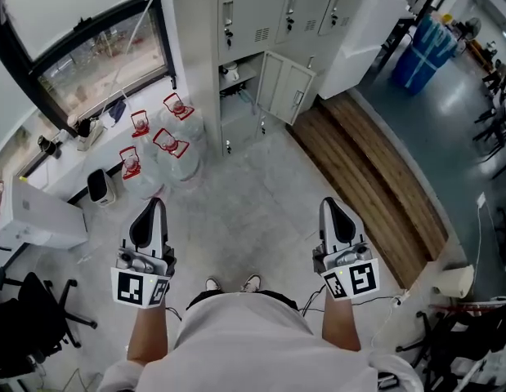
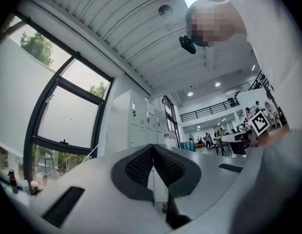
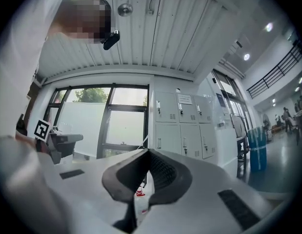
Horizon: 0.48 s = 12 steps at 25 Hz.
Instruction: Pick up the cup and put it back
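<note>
Head view: left gripper [image 1: 152, 211] and right gripper [image 1: 334, 209] both closed, empty, no cup in sight; advisable to find it, then open jaws before approaching.

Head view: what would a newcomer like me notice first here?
Two hand-held tools with black-and-white marker cubes, the left tool and the right tool, point forward over the grey floor, jaws shut and empty. Ahead of the left one, clear plastic water jugs with red caps cluster beside tall grey metal lockers; a brown wooden plank strip runs past the right one.
</note>
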Motion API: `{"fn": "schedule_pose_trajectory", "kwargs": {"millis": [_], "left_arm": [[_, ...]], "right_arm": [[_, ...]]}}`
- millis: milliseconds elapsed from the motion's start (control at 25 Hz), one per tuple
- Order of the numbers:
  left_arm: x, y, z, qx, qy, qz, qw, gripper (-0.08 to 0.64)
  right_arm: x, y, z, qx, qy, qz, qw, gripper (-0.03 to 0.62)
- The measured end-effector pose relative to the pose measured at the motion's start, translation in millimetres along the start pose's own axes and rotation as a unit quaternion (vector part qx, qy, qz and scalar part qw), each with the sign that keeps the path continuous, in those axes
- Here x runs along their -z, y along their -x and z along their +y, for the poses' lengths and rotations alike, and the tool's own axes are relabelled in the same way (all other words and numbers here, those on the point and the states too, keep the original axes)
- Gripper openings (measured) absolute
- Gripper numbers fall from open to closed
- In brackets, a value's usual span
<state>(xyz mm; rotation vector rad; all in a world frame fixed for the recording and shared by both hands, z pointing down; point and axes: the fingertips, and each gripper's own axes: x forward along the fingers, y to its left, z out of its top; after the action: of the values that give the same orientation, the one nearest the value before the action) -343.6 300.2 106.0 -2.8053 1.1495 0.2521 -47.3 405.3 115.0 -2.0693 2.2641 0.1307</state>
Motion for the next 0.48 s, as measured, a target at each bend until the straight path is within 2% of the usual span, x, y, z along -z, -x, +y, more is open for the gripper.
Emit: {"fn": "schedule_pose_trajectory", "kwargs": {"millis": [240,480], "left_arm": [[2.3,-9.1,-34.6,0.002,-0.009,-0.002,1.0,0.021],[25.5,-19.8,-41.7,0.0,0.003,0.024,0.9997,0.021]], "right_arm": [[16.7,23.9,-32.7,0.002,-0.003,0.014,1.0,0.017],[32.7,32.4,-59.8,0.018,-0.015,0.028,0.999,0.017]]}}
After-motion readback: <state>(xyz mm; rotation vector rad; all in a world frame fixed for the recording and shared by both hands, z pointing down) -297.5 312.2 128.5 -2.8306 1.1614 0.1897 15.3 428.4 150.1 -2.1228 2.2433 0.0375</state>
